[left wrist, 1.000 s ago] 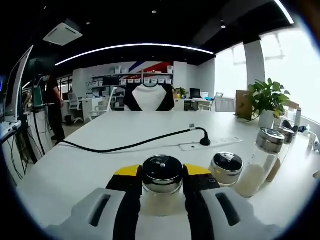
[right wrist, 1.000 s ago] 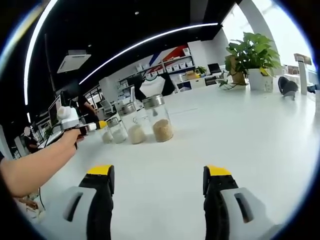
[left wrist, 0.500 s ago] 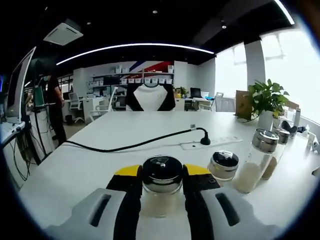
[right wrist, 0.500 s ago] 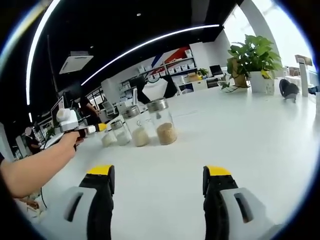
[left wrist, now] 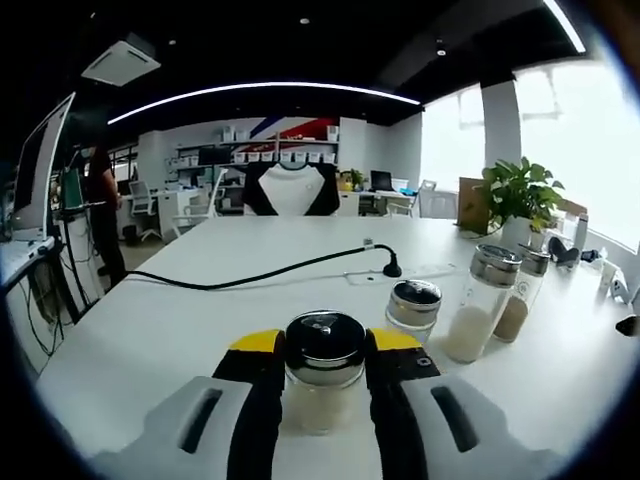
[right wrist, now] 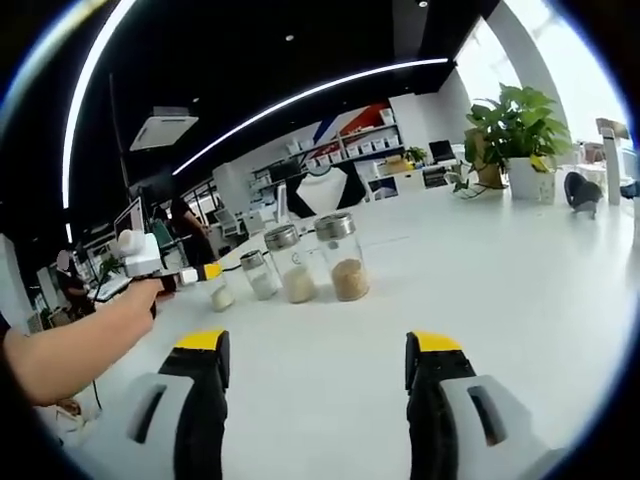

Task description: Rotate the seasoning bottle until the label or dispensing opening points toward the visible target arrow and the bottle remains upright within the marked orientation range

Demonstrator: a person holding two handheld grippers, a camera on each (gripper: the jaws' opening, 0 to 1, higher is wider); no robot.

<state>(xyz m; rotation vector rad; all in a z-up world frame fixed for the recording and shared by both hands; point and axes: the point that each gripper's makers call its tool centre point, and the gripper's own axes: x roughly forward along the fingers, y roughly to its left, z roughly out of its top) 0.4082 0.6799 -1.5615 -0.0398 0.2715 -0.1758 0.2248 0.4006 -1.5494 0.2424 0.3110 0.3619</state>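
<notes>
- Glass, with a dark shiny metal cap: that was the seasoning bottle [left wrist: 324,375] pinched upright between the yellow-tipped jaws of my left gripper [left wrist: 322,352], on the white table [left wrist: 200,320].
- Pale granules filled its lower part; I could make out no label or dispensing hole from the left gripper view.
- Just to its right stood a short jar [left wrist: 413,307] with a dark lid, then a taller shaker of white powder [left wrist: 478,317], then a shaker of brown spice [left wrist: 521,303] close behind that one.
- A black cable [left wrist: 250,275] ran across the table to a plug at a white power strip [left wrist: 420,272].
- A potted plant [left wrist: 518,200] stood at the far right by the window.
- My right gripper [right wrist: 315,362] hung over bare table with its jaws spread apart and nothing between them.
- From the right gripper view, my left hand [right wrist: 135,300] held its tool on the left, the gripped bottle [right wrist: 219,292] at its tip, in line with the other three jars [right wrist: 300,268].
</notes>
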